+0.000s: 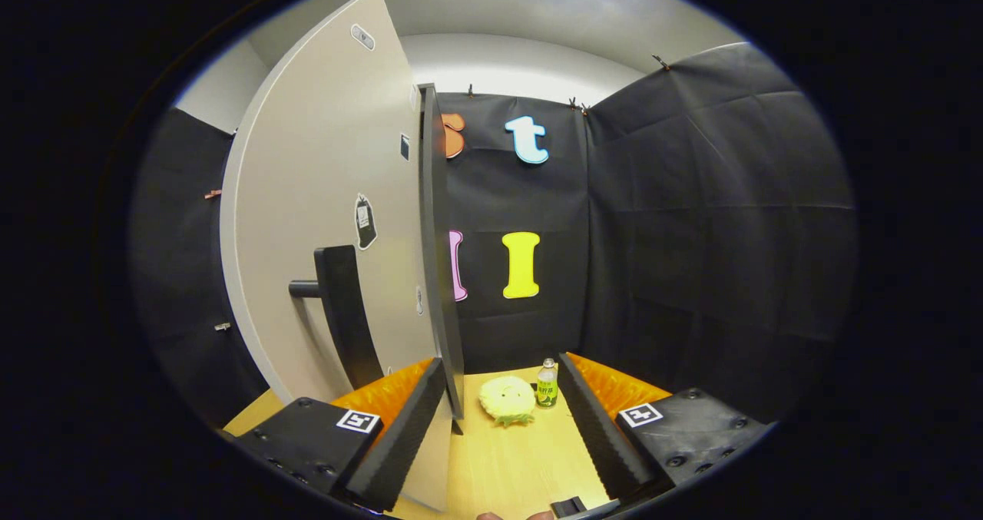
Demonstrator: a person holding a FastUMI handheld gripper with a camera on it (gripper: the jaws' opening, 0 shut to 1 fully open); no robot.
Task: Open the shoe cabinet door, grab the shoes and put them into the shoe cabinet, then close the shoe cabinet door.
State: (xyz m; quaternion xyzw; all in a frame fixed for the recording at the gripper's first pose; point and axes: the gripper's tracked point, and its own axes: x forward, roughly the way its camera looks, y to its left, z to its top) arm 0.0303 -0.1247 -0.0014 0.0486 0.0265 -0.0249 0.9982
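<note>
The gripper is level with its jaws spread wide, gripping nothing. The door's free edge stands just inside the left finger, its handle further left. Far between the fingers, on the table, lie a pale slipper and a bottle just right of it.

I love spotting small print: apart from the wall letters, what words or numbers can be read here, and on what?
Bottle label: too small to read.
Door stickers: too blurred to read.
Gripper markers: square patterns, no words; jaws open, door edge between them.
Nothing else bears text.
</note>
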